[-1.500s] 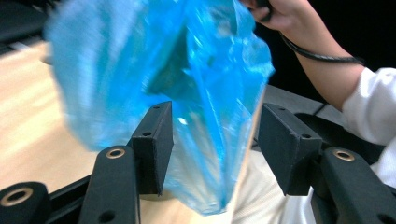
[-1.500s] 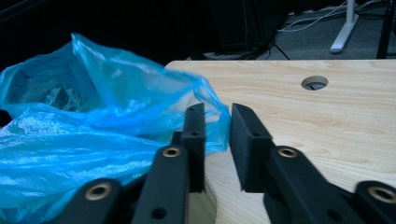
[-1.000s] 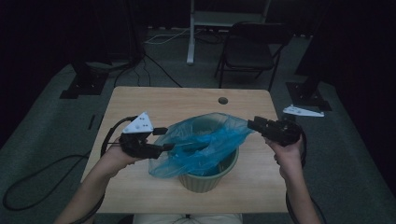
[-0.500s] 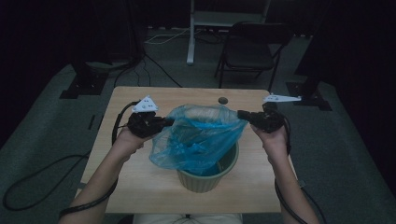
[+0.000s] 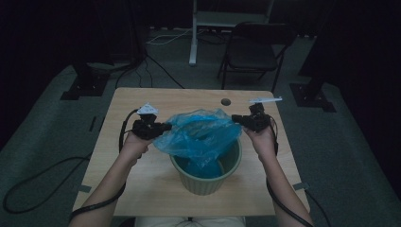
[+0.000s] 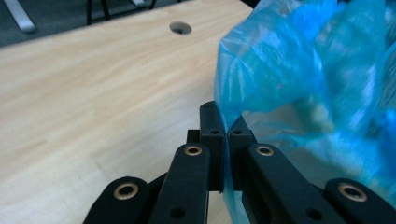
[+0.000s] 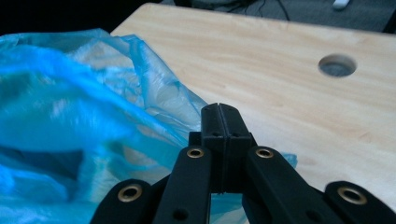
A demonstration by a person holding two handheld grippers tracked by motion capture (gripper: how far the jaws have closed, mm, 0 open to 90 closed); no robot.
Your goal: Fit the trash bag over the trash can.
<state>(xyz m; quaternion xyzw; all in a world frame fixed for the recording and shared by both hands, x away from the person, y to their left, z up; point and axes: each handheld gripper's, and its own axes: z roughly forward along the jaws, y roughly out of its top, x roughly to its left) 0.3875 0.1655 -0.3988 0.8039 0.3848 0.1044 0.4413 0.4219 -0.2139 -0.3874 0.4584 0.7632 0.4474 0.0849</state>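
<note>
My left gripper and right gripper both pinch the blue plastic bag, at nine and three o'clock of the green bin. If I pull too hard, the thin film may tear or slip out.

Both forearms enter from six o'clock and splay apart. Left tongs sit at nine o'clock, pointing toward three, jaws pressed together on thin film. Right tongs sit at three o'clock, pointing toward nine, jaws likewise pressed together on film.
</note>
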